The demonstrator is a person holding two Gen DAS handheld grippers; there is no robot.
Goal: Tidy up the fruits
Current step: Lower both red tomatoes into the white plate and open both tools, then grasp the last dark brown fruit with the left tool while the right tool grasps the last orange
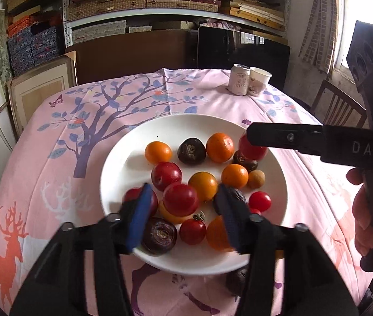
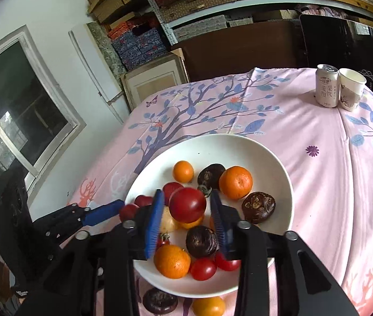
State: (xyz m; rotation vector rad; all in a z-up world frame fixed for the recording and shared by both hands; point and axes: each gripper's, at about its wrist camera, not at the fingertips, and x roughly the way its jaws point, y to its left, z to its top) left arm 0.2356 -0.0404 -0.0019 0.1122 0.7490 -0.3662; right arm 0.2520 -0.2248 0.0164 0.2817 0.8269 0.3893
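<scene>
A white plate [image 1: 123, 163] on the pink tablecloth holds several fruits: oranges, red tomatoes and plums, dark brown water chestnuts, one small tan longan [image 1: 256, 179]. My left gripper [image 1: 183, 216] is open just above the plate's near side, with a red plum [image 1: 180, 199] between its blue pads, not touching them. My right gripper [image 2: 187, 220] is open over the same plate [image 2: 239, 147], its pads either side of a red tomato [image 2: 187, 205] and apart from it. The right gripper's black finger [image 1: 286, 138] reaches in from the right in the left wrist view.
A drink can [image 2: 326, 85] and a paper cup [image 2: 351, 89] stand at the table's far right. A dark chestnut [image 2: 160, 301] and an orange [image 2: 208, 306] lie on the cloth beside the plate's near rim. A wooden chair [image 1: 339, 105] stands at the right.
</scene>
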